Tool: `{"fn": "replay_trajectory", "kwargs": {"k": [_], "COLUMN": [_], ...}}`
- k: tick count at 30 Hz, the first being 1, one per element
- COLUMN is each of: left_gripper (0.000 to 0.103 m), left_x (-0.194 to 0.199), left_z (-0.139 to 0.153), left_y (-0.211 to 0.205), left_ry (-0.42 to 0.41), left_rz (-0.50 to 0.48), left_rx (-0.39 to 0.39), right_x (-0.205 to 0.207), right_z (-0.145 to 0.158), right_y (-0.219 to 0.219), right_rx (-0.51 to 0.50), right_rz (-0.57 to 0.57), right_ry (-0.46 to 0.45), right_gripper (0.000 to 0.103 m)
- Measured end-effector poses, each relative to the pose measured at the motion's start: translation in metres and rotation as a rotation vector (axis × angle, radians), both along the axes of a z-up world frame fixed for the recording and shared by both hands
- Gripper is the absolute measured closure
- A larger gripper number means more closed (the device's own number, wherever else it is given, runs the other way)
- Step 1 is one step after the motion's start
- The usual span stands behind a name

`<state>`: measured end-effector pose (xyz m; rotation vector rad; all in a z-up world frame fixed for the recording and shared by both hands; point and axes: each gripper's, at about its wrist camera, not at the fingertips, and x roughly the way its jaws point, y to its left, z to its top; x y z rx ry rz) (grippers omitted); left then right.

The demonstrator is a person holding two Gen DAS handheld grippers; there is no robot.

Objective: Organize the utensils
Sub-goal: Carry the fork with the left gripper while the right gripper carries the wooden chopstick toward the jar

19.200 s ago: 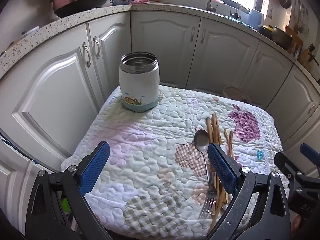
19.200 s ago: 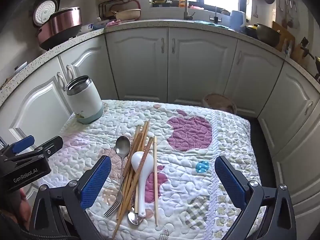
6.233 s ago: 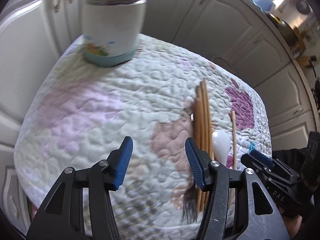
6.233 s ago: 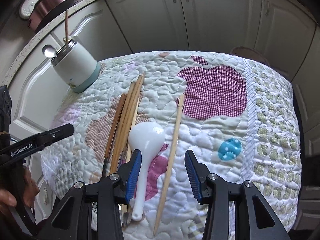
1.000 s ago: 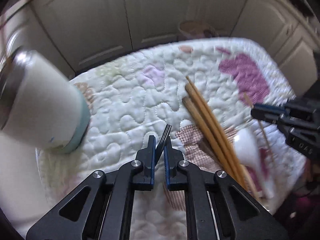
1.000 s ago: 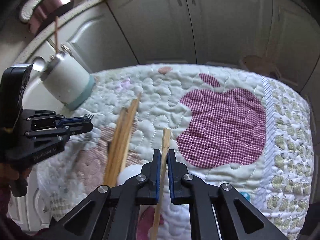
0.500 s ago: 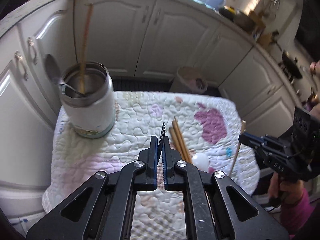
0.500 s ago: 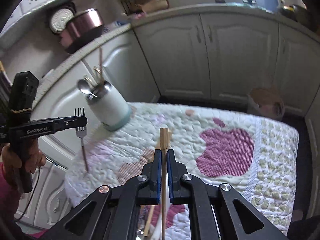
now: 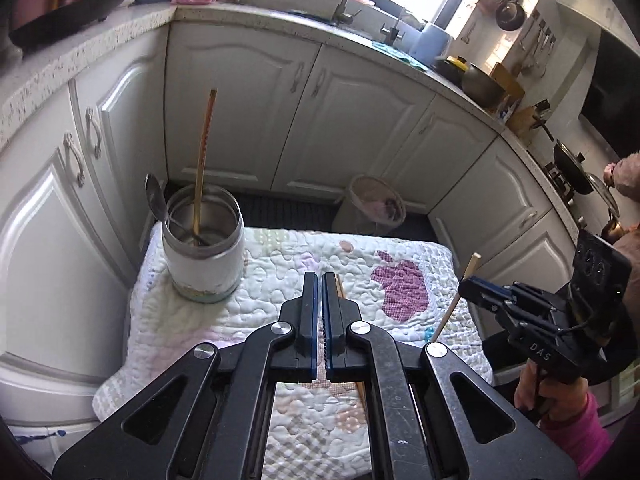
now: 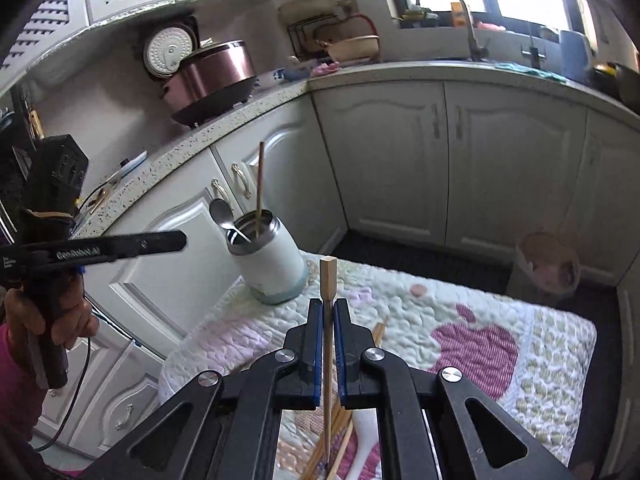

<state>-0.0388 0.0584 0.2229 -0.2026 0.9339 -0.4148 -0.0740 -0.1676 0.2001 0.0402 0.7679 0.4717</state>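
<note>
A white steel-rimmed jar (image 9: 204, 248) stands at the far left corner of the quilted mat (image 9: 280, 264); a metal spoon (image 9: 156, 202) and one chopstick (image 9: 202, 160) lean in it. It also shows in the right wrist view (image 10: 270, 256). My left gripper (image 9: 320, 280) is shut, high above the mat; the fork held a moment ago does not show. My right gripper (image 10: 327, 306) is shut on a wooden chopstick (image 10: 328, 280), upright, above the mat's right side. More chopsticks (image 10: 336, 436) and a white spoon (image 10: 368, 440) lie on the mat under it.
White kitchen cabinets (image 9: 352, 120) wrap around behind the mat. A small waste bin (image 9: 374, 204) stands on the floor behind it. A rice cooker (image 10: 212, 76) sits on the counter. The left gripper crosses the right wrist view (image 10: 120, 246) left of the jar.
Both grippers have risen higher above the mat. The fork tines seen between my left fingers half a second ago no longer show. The right gripper still holds the chopstick.
</note>
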Motion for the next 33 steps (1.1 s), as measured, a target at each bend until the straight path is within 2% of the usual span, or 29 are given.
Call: {"fn": "replay_trajectory", "kwargs": {"k": [5, 6, 7, 9, 17, 22, 25, 27, 29, 33], "left_gripper": [0.100, 0.095, 0.080, 0.067, 0.064, 0.058, 0.057, 0.058, 0.072, 0.077], "left_x": [0.006, 0.008, 0.011, 0.018, 0.037, 0.039, 0.041, 0.045, 0.049, 0.050], "left_z": [-0.035, -0.045, -0.057, -0.077, -0.147, -0.176, -0.187, -0.190, -0.189, -0.182], "left_y": [-0.021, -0.029, -0.040, -0.056, -0.133, -0.172, -0.182, -0.182, -0.181, -0.172], "left_ry": [0.060, 0.071, 0.084, 0.113, 0.206, 0.223, 0.208, 0.212, 0.220, 0.202], "left_rz": [-0.035, -0.052, -0.064, -0.085, -0.283, -0.412, -0.421, -0.405, -0.381, -0.351], "left_rx": [0.053, 0.076, 0.108, 0.142, 0.263, 0.392, 0.481, 0.471, 0.437, 0.415], "right_x": [0.002, 0.001, 0.001, 0.000, -0.004, -0.008, -0.009, -0.007, -0.004, -0.003], "right_z": [-0.005, -0.008, -0.010, -0.013, -0.023, -0.031, -0.034, -0.036, -0.038, -0.039], "right_y": [0.001, -0.001, -0.003, -0.007, -0.047, -0.070, -0.077, -0.079, -0.081, -0.080], "right_rx": [-0.007, -0.010, -0.013, -0.018, -0.001, 0.029, 0.037, 0.044, 0.050, 0.052], "right_rz": [-0.003, -0.004, -0.005, -0.012, -0.076, -0.111, -0.118, -0.124, -0.130, -0.127], "right_ry": [0.020, 0.028, 0.034, 0.042, 0.076, 0.099, 0.106, 0.111, 0.117, 0.117], "right_gripper": [0.098, 0.098, 0.098, 0.098, 0.098, 0.098, 0.098, 0.098, 0.098, 0.098]}}
